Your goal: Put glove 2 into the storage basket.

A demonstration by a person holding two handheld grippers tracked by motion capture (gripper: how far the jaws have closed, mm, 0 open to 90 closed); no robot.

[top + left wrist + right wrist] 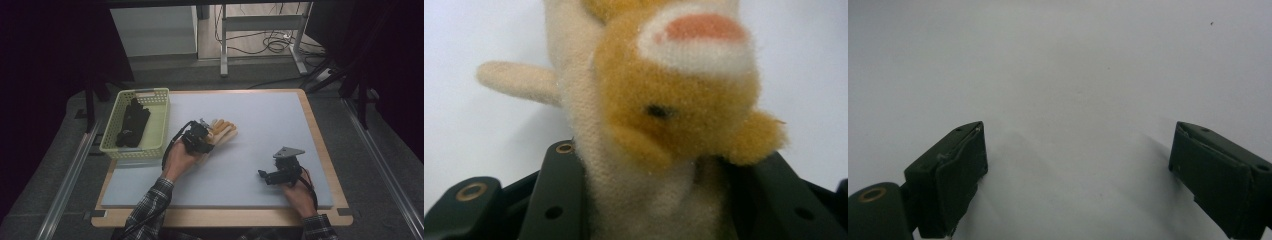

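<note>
A fuzzy cream and tan plush glove (223,129) lies near the middle of the grey mat (265,120). My left gripper (202,138) is shut on its near end. In the left gripper view the two black jaws press on either side of the cream part of the plush glove (644,120), whose tan patch with a pink and white spot fills the frame above my left gripper (664,180). My right gripper (263,175) hovers low over the mat at the front right, pointing left. In the right gripper view my right gripper (1078,165) is open, with only bare mat between its pads.
A pale green basket (161,118) stands at the mat's left edge with dark gloves (132,123) inside. The mat lies on a wooden tabletop (320,145). Beyond the table are metal desk legs and cables on the floor.
</note>
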